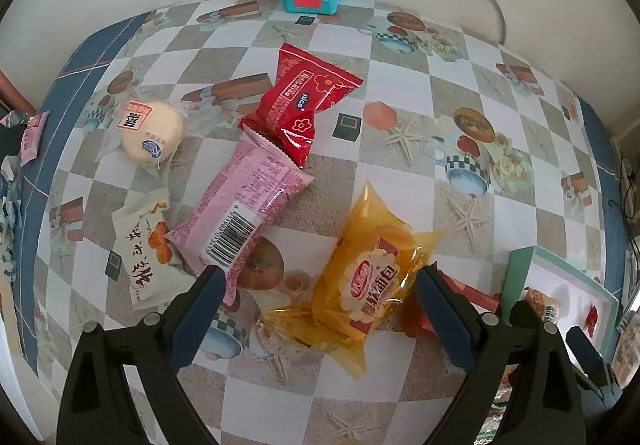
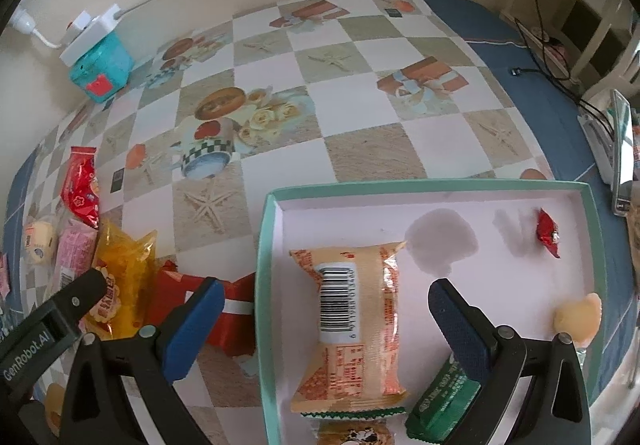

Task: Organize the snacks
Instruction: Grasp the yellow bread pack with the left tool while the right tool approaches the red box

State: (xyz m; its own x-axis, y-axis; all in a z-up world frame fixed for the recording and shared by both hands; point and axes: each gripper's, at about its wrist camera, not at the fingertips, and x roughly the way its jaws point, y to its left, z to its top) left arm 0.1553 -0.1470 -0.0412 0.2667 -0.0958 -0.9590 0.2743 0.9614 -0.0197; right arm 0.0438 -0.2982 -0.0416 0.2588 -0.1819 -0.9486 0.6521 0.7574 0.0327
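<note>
Cream and white wrappers lie farthest left of the mint-green tray [image 2: 400, 187]: a round pale bun [image 1: 152, 133], then a pink barcode packet [image 1: 244, 213], a red packet [image 1: 304, 105] and a glossy orange bread bag [image 1: 372, 277]. Above that bag hovers the left gripper [image 1: 320, 309], spread wide. Inside the tray lies a peach barcode packet [image 2: 348, 321], under the right gripper [image 2: 324, 325], likewise spread and empty.

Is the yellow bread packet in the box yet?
No. The yellow bread packet lies on the table, outside the green box.
</note>
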